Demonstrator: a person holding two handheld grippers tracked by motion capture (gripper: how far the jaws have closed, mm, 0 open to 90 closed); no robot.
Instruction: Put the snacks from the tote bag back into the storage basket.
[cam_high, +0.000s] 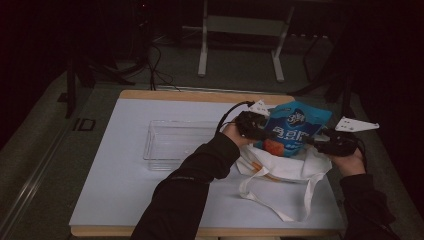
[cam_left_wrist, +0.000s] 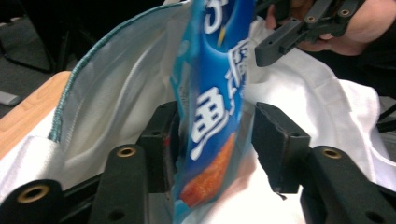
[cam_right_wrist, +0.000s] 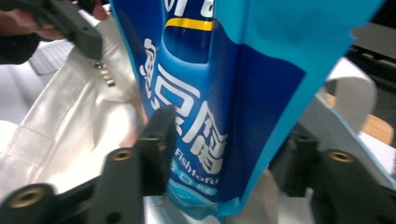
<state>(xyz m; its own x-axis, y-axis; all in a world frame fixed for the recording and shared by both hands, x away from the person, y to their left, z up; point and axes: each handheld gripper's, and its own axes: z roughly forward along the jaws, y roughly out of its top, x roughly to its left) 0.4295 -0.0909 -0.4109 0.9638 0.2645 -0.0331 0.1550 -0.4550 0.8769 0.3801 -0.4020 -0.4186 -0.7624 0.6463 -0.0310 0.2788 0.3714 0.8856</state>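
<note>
Item: blue snack pouch (cam_high: 295, 127), printed with white characters and an orange patch low on its face. It stands upright over the mouth of the white cloth tote bag (cam_high: 287, 167), near the right-hand far corner of the tabletop (cam_high: 125, 200), its lower end at or just inside the bag's opening. Judged purpose: the pouch is held from both sides so it keeps upright and can pass through the soft opening, in or out I cannot tell.

Left gripper (cam_left_wrist: 212, 140): jaws part-way closed with the pouch's lower half between them. The left pad (cam_left_wrist: 161, 140) touches the film; the right pad (cam_left_wrist: 275, 144) stands a little off it, so a full pinch is not confirmed.

Right gripper (cam_right_wrist: 229, 154): jaws likewise about half closed around the pouch from the opposite side. One pad (cam_right_wrist: 159, 144) lies against the printed face; the far one is hidden behind the pouch, so the grip cannot be told.

Tote bag: lies slumped, its handles (cam_high: 280, 200) trailing toward the near edge. Its limp rim, with a teal-stitched hem (cam_left_wrist: 79, 70), is the likely obstacle, apt to snag the pouch's corners.

Clear plastic tray (cam_high: 175, 142): empty, mid-table, just beside the person's left sleeve (cam_high: 200, 170), apart from the bag.
</note>
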